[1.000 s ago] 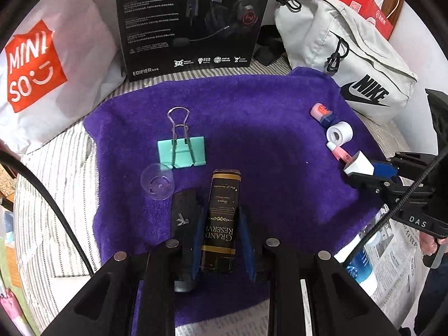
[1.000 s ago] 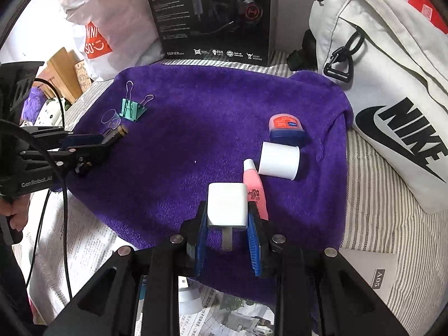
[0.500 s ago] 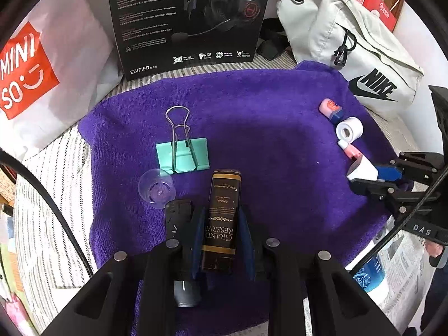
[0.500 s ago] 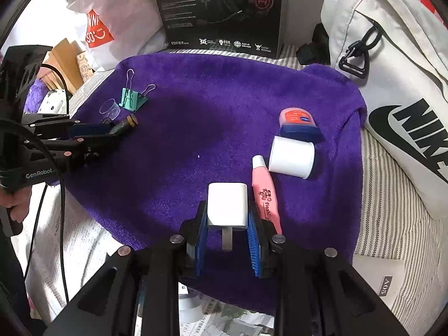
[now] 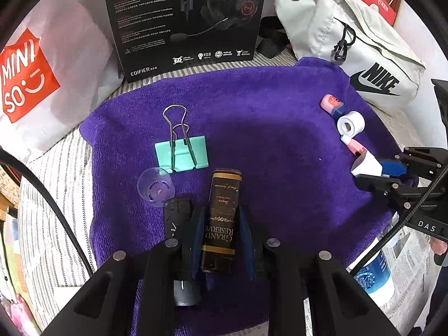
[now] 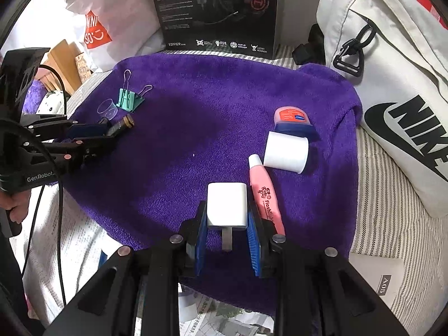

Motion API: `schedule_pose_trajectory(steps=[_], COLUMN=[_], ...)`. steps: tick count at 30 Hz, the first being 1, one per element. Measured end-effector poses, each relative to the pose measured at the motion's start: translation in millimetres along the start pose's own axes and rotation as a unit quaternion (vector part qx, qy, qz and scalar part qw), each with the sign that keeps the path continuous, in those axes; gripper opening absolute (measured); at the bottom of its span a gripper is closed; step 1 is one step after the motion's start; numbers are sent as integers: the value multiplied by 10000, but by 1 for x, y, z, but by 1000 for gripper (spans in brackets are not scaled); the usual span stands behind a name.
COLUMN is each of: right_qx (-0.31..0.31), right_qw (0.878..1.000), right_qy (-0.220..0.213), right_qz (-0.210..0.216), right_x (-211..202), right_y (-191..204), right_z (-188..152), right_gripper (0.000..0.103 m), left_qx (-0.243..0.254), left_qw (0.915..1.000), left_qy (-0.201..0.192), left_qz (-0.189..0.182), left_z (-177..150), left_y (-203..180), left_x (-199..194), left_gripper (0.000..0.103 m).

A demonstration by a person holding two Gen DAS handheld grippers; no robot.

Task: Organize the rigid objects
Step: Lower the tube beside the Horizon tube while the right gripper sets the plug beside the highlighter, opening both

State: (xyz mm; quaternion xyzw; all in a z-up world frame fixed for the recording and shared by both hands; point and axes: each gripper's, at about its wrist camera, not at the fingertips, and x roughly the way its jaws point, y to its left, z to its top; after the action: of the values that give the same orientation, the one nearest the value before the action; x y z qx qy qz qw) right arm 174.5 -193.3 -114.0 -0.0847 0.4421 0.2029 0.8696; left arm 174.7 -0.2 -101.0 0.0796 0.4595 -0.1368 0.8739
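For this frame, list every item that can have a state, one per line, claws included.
left claw: shut on the dark bottle
dark bottle: held, capped
right claw: shut on the white charger
white charger: held, prong toward the camera
green binder clip: lying flat, handles folded out
clear cup: on its side
white roll: on its side
pink tube: lying flat, capped
pink-lidded tin: closed
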Motion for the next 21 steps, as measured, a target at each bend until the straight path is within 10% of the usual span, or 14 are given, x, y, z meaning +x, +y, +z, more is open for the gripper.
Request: schedule_pose_trajectory(steps=[21], right_qx=[264], right_qw=[9996], right_qy=[-25], right_qz=[-1], right_x=[-25], right_y=[-9], right_z=[-13], right_gripper=[31], left_qx=[-77], left_qw=[9997], left_qy=[209], left_qz=[-24], left_z=[-18], left_y=[-7], left_x=[-18], left_gripper=[47])
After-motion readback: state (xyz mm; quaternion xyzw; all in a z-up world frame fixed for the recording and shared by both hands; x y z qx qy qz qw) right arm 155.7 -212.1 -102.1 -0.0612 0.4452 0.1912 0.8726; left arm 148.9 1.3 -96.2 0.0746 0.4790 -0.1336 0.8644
